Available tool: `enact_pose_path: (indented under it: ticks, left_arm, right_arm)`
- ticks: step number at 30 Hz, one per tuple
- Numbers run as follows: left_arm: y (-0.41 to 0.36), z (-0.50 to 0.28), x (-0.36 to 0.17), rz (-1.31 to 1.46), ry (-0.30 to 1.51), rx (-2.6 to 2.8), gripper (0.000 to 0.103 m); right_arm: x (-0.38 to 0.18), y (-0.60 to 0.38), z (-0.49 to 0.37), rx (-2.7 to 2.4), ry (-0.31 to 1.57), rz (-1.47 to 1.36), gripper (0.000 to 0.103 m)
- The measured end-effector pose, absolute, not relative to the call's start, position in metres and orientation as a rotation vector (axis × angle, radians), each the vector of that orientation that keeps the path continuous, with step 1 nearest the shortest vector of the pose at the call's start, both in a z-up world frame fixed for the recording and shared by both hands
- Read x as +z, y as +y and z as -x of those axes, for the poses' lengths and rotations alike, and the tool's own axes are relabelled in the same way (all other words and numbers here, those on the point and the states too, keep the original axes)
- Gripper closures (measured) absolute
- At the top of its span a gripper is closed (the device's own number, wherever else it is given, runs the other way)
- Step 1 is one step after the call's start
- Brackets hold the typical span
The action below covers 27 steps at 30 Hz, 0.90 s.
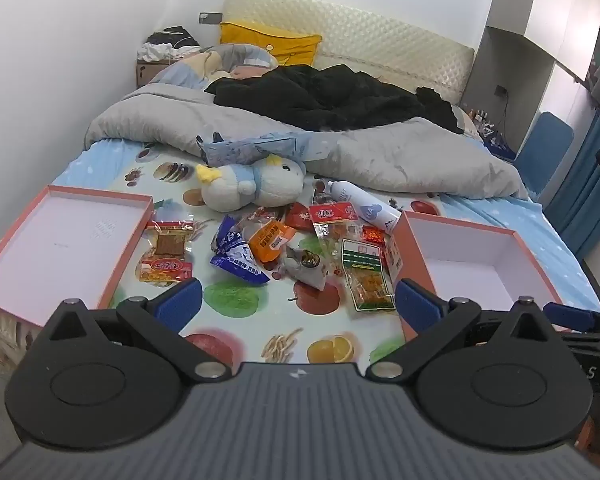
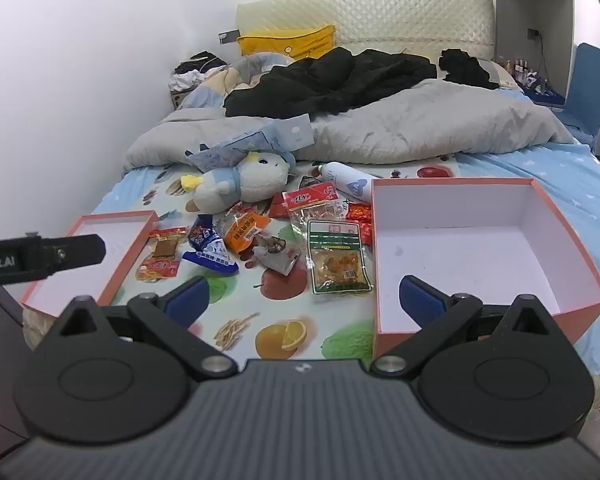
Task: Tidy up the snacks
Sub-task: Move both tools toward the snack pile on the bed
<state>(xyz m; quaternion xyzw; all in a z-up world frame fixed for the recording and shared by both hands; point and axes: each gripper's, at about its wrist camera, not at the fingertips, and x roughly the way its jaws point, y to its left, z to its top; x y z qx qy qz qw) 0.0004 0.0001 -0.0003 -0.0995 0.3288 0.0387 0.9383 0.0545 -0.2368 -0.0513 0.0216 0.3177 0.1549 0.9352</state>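
Several snack packets lie in a heap on the fruit-print sheet: a green-labelled packet (image 1: 366,276) (image 2: 336,260), a blue-white packet (image 1: 236,256) (image 2: 210,250), an orange packet (image 1: 270,242) (image 2: 246,232), a red-labelled clear packet (image 1: 166,258) (image 2: 162,254) and a red-topped one (image 1: 334,218) (image 2: 312,204). An empty pink box (image 1: 476,264) (image 2: 476,248) stands to their right, its shallow lid (image 1: 60,244) (image 2: 100,248) to their left. My left gripper (image 1: 298,300) is open and empty before the heap. My right gripper (image 2: 304,300) is open and empty, its right finger over the box's near wall.
A plush bird (image 1: 252,184) (image 2: 244,180) and a white spray bottle (image 1: 364,204) (image 2: 348,182) lie just behind the snacks. A grey duvet (image 1: 380,148) with black clothes fills the far half of the bed. The left gripper's side (image 2: 40,258) shows at the left edge.
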Motion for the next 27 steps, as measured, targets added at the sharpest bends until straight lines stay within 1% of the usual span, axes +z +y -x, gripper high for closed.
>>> enact_pose_path:
  ticks: [18, 27]
  left_arm:
    - [-0.002, 0.000, 0.002, 0.208, 0.665, 0.074, 0.000]
    - [-0.002, -0.007, -0.007, 0.202, 0.680, 0.058, 0.000]
  right_arm:
    - [-0.056, -0.238, -0.053, 0.315, 0.681, -0.075, 0.000]
    - [-0.062, -0.234, -0.054, 0.331, 0.704, -0.093, 0.000]
